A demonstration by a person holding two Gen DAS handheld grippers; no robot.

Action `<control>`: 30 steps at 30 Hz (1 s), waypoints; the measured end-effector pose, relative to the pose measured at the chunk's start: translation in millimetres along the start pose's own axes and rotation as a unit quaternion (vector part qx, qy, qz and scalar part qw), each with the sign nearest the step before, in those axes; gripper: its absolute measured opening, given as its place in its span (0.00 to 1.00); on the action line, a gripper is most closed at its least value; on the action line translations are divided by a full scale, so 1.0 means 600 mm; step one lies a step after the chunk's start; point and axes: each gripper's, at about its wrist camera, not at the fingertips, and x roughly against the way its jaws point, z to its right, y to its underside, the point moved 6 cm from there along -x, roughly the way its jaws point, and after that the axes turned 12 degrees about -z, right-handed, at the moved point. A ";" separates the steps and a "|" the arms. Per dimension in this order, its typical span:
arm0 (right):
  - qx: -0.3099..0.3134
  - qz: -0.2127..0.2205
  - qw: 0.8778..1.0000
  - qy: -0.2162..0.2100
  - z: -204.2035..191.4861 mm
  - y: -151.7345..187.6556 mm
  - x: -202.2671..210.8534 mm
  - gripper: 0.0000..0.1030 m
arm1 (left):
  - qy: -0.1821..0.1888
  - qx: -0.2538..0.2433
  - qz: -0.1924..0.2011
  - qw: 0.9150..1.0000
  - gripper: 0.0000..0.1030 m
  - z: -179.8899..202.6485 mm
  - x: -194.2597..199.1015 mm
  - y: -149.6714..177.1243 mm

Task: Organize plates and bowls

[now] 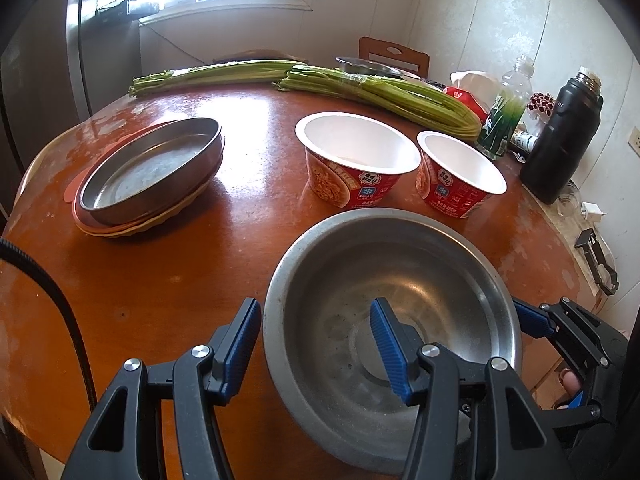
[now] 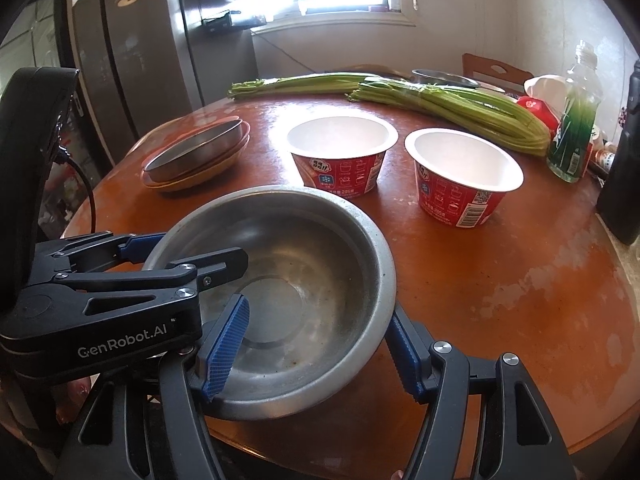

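Note:
A steel bowl [image 1: 400, 280] [image 2: 304, 248] sits at the near edge of the round brown table [image 1: 168, 280]. My left gripper [image 1: 320, 340] is open and straddles the bowl's left rim, one pad outside and one inside. My right gripper [image 2: 320, 344] is open and straddles the bowl's right rim in the same way. Each gripper shows in the other's view, the right one [image 1: 532, 322] and the left one [image 2: 180, 256]. A steel plate [image 1: 152, 168] [image 2: 200, 144] tops a stack of orange plates at the left. Two red paper bowls [image 1: 356, 156] [image 1: 460, 176] [image 2: 340, 152] [image 2: 460, 172] stand behind.
Two bundles of green stalks [image 1: 380, 92] [image 2: 448, 104] lie across the far side. A green-labelled bottle [image 2: 572, 120], a black flask [image 1: 564, 140], a small steel dish [image 1: 368, 66] and a red packet stand at the right rear. A fridge [image 2: 140, 60] is at the left.

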 end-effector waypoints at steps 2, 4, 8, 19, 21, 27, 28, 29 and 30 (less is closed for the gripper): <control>-0.001 0.001 1.000 0.001 0.001 0.000 0.002 0.68 | 0.004 0.000 0.002 1.000 0.55 -0.001 0.002 0.000; -0.003 0.004 1.000 0.005 0.003 -0.002 0.005 0.68 | 0.005 0.002 0.004 1.000 0.55 -0.003 0.005 0.000; -0.006 0.007 1.000 0.010 0.005 -0.005 0.010 0.68 | -0.007 0.007 0.009 1.000 0.55 -0.012 0.013 0.004; -0.036 0.021 0.999 0.006 0.022 -0.014 0.027 0.68 | -0.001 0.013 0.033 0.999 0.55 -0.028 0.047 0.007; -0.046 0.024 0.999 0.000 0.027 -0.017 0.031 0.68 | -0.001 0.017 0.037 0.999 0.55 -0.032 0.053 0.006; -0.068 0.032 0.997 -0.022 0.035 -0.027 0.041 0.68 | 0.005 0.026 0.035 0.999 0.55 -0.039 0.053 0.004; -0.072 0.032 0.996 -0.029 0.036 -0.029 0.042 0.68 | 0.006 0.027 0.034 0.999 0.55 -0.040 0.052 0.003; -0.081 0.032 0.996 -0.033 0.040 -0.032 0.042 0.68 | 0.005 0.027 0.033 0.999 0.55 -0.040 0.052 0.001; -0.090 0.035 0.995 -0.033 0.044 -0.035 0.044 0.68 | 0.003 0.027 0.034 0.999 0.55 -0.041 0.053 -0.002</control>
